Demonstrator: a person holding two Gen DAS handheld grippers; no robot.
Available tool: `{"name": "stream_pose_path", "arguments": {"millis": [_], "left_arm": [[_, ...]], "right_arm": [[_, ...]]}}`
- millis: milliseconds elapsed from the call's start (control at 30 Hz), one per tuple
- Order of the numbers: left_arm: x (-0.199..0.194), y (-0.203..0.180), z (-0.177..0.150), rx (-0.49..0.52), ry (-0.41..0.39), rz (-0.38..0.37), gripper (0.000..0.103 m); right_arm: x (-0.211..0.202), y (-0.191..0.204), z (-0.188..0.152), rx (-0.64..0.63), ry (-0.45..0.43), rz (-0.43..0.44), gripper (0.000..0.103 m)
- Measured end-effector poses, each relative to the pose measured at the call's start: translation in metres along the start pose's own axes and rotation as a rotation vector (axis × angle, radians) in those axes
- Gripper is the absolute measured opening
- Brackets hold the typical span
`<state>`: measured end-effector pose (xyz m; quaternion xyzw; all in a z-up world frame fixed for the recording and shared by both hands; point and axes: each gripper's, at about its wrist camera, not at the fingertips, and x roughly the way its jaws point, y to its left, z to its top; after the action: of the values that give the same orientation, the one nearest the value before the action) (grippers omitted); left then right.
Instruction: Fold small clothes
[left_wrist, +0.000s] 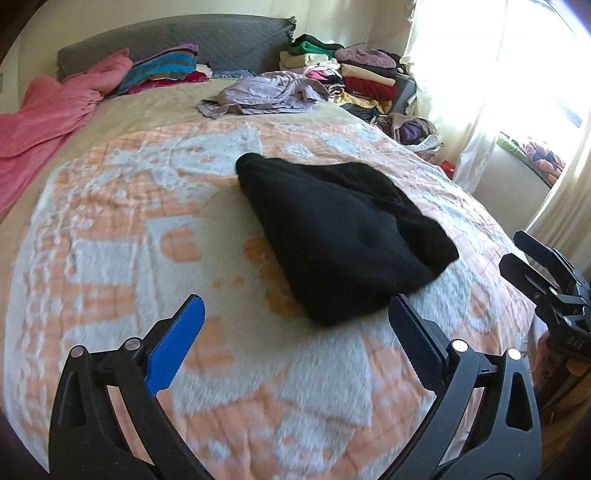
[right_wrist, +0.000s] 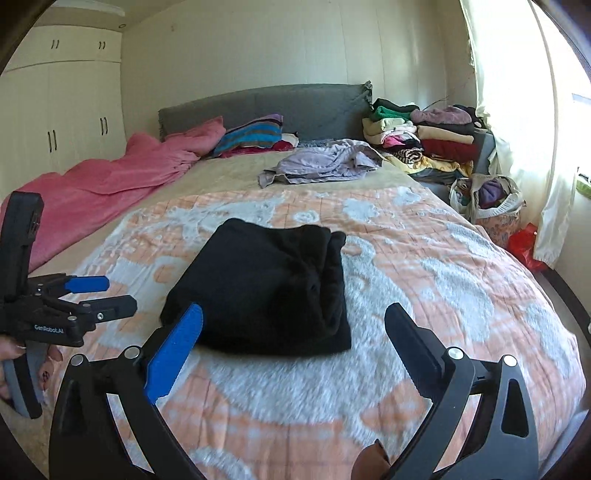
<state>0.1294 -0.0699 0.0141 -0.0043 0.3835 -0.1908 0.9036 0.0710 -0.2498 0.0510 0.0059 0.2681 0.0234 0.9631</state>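
- Lying folded at frame centre on the patterned blanket (right_wrist: 424, 258), the black garment (right_wrist: 266, 288) looks finished.
- Left gripper (left_wrist: 295, 325) and right gripper (right_wrist: 295, 332) hover with jaws wide, empty.
- Crumpled lilac garment (right_wrist: 325, 162), upper centre, likely remains unfolded.

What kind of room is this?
A bedroom, most likely: a bed with a grey headboard, a wardrobe along the wall, and stacked clothes beside it.

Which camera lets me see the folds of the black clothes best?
The right wrist view. There the black garment lies nearly centred and its stacked folded layers show along the right edge. The left wrist view shows the black garment as a flatter dark wedge, with little fold detail.
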Motion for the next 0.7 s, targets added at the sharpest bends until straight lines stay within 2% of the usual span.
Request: {"name": "stream_pose_path", "arguments": {"millis": [133, 400, 700], "left_arm": [[-0.013, 0.006, -0.020, 0.000, -0.008, 0.029, 0.093], [-0.019, 0.011, -0.051, 0.004, 0.014, 0.065, 0.093], [-0.016, 0.007, -0.061, 0.020, 0.012, 0.066, 0.093]], "right_arm": [[-0.007, 0.013, -0.019, 0.012, 0.015, 0.002, 0.098], [-0.003, 0.026, -0.057, 0.067, 0.070, -0.048, 0.098], [-0.002, 0.032, -0.078, 0.040, 0.104, -0.086, 0.098]]}}
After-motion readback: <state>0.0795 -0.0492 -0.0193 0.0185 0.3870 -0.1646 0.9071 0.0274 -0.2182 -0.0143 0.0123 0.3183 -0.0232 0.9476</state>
